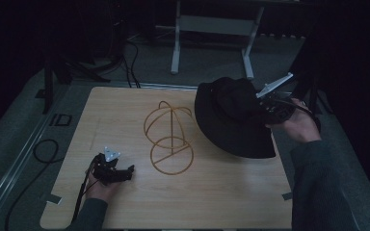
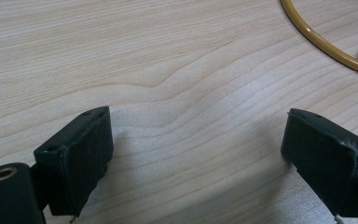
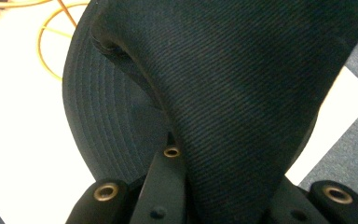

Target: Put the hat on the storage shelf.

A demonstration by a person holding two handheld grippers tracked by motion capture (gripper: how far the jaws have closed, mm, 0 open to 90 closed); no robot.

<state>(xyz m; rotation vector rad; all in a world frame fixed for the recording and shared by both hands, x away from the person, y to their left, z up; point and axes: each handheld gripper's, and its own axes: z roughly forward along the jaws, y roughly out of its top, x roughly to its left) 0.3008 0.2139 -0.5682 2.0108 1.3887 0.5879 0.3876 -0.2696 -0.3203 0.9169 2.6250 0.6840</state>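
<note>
A black bucket hat (image 1: 231,118) is lifted and tilted over the right side of the wooden table (image 1: 125,207). My right gripper (image 1: 265,108) is shut on its crown; in the right gripper view the black fabric (image 3: 242,93) is pinched between the jaws and the stitched brim (image 3: 102,121) hangs to the left. A yellow wire hat stand (image 1: 170,137) sits at the table's middle, with nothing on it. My left gripper (image 1: 127,171) rests low at the front left, pointing toward the stand. Its jaws stand wide apart over bare wood, and the stand's base ring (image 2: 326,42) curves beyond them.
Cables (image 1: 43,149) lie on the floor to the left of the table. A white desk frame (image 1: 212,29) stands behind it. The table's right edge is close under the hat.
</note>
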